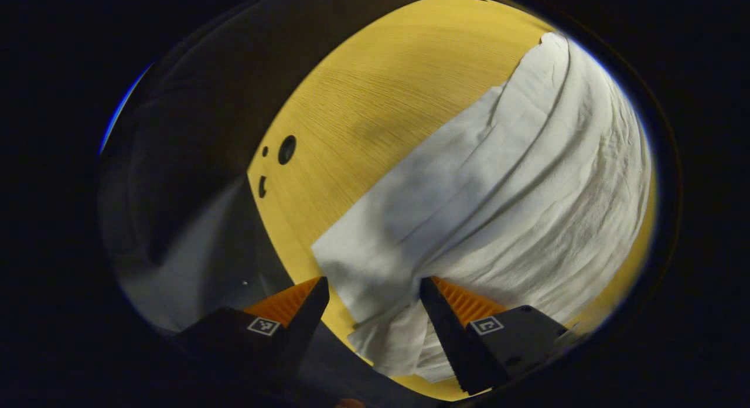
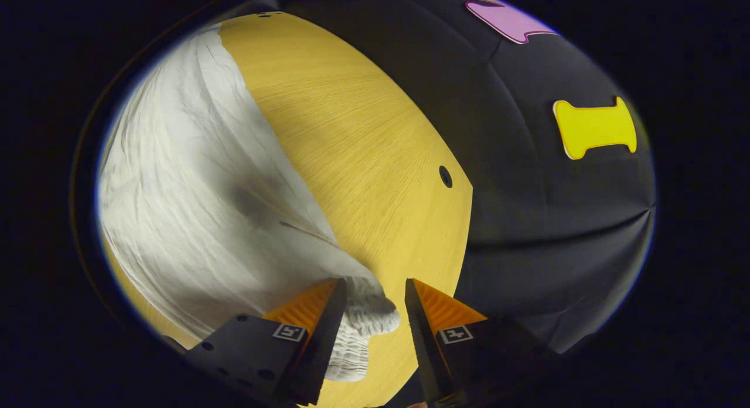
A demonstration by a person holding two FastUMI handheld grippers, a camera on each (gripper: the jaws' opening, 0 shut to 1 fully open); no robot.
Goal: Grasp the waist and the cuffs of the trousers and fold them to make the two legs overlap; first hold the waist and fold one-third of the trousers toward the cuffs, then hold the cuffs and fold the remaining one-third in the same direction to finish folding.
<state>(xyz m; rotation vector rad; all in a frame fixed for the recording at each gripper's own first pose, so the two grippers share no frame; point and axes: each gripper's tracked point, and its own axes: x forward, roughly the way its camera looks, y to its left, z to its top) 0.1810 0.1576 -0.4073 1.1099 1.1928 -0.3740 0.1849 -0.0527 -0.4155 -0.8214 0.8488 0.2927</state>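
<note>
1. From the right gripper view I see my right gripper [image 2: 372, 291] low in the picture, its jaws apart with a gap between the two fingers.
2. The white trousers [image 2: 193, 185] lie spread on the yellow wooden table [image 2: 363, 138], wrinkled, running from the upper left down toward my fingers.
3. The gathered, ribbed end of the trousers [image 2: 363, 317] sits in the gap, close against the left finger; the right finger stands apart from the cloth, over bare table.
4. A small round hole [image 2: 446, 176] sits near the table's right edge.
5. Beyond that edge hangs the black cloth wall [image 2: 545, 220].
</note>
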